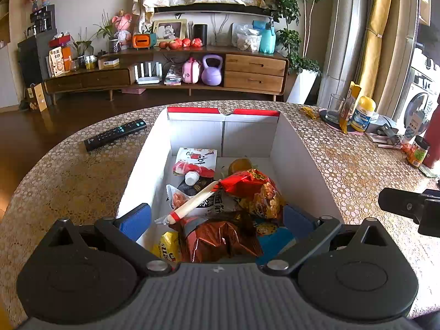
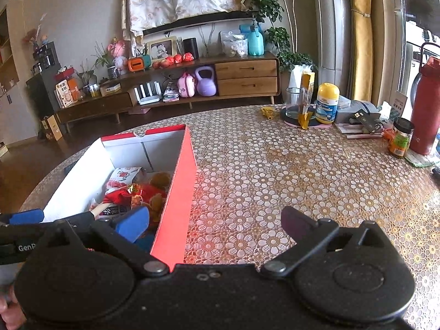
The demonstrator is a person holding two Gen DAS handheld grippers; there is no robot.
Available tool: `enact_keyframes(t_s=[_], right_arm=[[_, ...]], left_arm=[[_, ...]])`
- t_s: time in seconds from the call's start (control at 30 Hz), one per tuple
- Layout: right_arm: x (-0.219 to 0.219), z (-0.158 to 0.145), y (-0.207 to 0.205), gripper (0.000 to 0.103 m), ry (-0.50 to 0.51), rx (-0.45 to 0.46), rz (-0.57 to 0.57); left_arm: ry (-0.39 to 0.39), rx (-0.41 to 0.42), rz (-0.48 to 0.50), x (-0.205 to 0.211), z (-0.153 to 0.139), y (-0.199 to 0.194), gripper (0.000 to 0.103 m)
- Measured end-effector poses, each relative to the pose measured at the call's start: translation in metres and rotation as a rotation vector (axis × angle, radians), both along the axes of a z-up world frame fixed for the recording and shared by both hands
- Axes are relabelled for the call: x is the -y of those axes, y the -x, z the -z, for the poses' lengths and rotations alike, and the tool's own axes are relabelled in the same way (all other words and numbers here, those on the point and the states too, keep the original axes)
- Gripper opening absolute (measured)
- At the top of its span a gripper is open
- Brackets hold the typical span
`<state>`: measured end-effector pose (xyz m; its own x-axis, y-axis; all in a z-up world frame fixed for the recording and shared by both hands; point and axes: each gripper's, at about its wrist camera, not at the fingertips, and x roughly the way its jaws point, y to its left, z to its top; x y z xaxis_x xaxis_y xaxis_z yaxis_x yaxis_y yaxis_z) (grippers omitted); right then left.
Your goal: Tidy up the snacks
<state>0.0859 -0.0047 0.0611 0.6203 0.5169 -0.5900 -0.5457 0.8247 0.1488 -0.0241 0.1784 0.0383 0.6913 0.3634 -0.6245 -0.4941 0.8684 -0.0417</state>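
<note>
While both hand-held tools hover over a flower-patterned table [image 2: 288,165], the left gripper [image 1: 217,217] stands wide, its blue pads spread above the near end of an open cardboard box [image 1: 297,151] and gripping nothing. The right gripper [image 2: 214,220] is spread just as wide and empty, straddling the box's red outer wall [image 2: 178,192], one blue pad over the inside and the other over bare tabletop.

The white-lined box holds a loose heap of snacks. Nearest the left gripper lie a yellow candy bag [image 1: 167,247], a dark reddish-brown packet [image 1: 222,239] and a blue packet [image 1: 275,236]. Above these rests a red-and-orange snack bag [image 1: 255,189], with a pale sausage stick [image 1: 192,203] slanting across a white packet with black lettering. Farther in sit a small white-capped bottle [image 1: 191,178], a white-and-red pouch [image 1: 196,159] and a round golden-brown item [image 1: 239,165] near the far wall.

Outside the box, a black remote control [image 1: 115,134] lies on the table to its left. Well apart at the table's far right stand a clear glass [image 2: 293,101], a yellow-lidded bottle [image 2: 327,103], a small jar [image 2: 401,137] and a red flask [image 2: 426,104].
</note>
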Motion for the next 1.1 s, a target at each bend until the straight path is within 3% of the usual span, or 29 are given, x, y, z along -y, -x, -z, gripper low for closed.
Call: enact_keyframes(t_s=[1.1], right_arm=[[0.0007,0.0011,-0.0016,0.103,0.0,-0.002,0.006]], left_arm=[[0.0,-0.013,0.014,-0.0022,0.0036,-0.0035,0.103]])
